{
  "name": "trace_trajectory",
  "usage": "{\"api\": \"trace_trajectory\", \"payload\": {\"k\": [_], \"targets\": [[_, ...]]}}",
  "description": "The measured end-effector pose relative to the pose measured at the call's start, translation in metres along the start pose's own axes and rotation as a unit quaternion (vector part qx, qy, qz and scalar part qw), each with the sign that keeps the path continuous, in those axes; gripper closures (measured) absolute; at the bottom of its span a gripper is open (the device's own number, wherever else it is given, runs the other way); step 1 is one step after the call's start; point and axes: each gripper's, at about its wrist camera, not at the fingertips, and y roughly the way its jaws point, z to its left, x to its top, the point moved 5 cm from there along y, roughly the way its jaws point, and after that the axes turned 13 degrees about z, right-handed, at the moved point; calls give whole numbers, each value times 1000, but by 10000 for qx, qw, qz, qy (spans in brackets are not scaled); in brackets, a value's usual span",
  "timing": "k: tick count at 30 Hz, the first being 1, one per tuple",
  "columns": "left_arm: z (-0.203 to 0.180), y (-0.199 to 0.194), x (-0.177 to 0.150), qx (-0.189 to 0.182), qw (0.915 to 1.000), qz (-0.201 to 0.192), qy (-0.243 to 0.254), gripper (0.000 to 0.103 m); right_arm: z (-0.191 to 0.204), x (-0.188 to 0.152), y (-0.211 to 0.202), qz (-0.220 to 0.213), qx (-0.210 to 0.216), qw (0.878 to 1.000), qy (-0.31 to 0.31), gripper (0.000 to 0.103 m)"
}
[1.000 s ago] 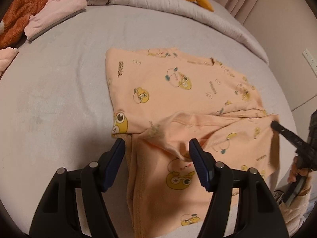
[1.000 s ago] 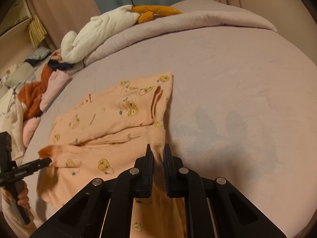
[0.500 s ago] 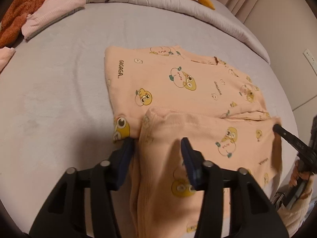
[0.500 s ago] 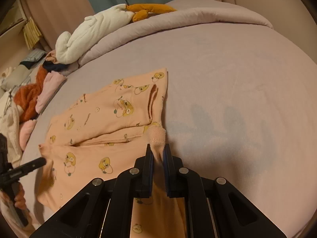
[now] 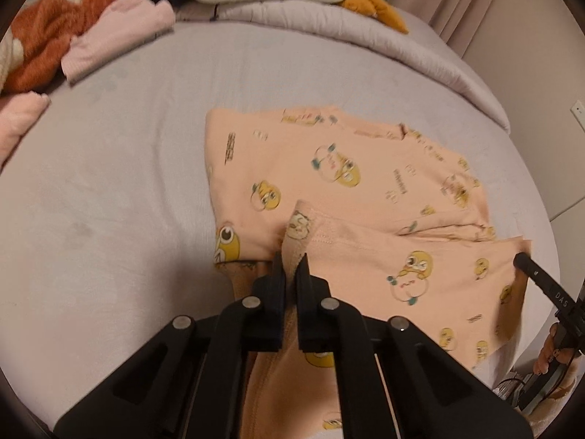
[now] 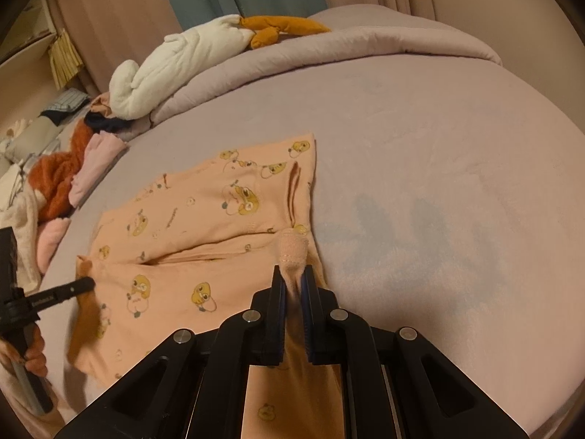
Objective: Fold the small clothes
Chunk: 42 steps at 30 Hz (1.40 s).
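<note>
A small peach garment printed with yellow cartoon faces lies spread on the grey-lilac bed. My left gripper is shut on a pinched corner of its near edge, and the cloth rises between the pads. My right gripper is shut on the opposite near corner of the same peach garment, where a ribbed cuff sticks up between the pads. Each gripper shows at the edge of the other's view: the right gripper and the left gripper.
A heap of other clothes, rust, pink, white and dark, lies at the bed's far left. A rolled quilt runs along the far side with a white and orange plush toy on it. Bare sheet spreads to the right.
My left gripper's jaws went from wide open around the raised fold to shut on it. The right gripper stayed shut on its corner and hardly moved.
</note>
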Motion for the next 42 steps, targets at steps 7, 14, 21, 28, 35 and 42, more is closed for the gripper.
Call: {"api": "trace_trajectory", "payload": {"k": [7,14,21,28,35,42], "targets": [[-13,-39,6,-86,9988,-477,67,100,10,8,-27,-377,187,9990,-123,96],[-9,-61,20,-67,9967,-805,-30,100,19,27,-43,-718,238,9967,-285,96],[-6,-69,36,-39,9949,-1006,-65,100,31,48,-43,-886,229,9946,-492,96],[0,-68,62,-65,9934,-1129,-162,100,34,69,-39,-950,197,9937,-568,96],[10,-49,93,-159,9936,-1045,-386,100,31,96,-18,-815,104,9951,-544,96],[24,-12,121,-147,9953,-740,-606,100,24,117,25,-386,-74,9983,-441,96]]}}
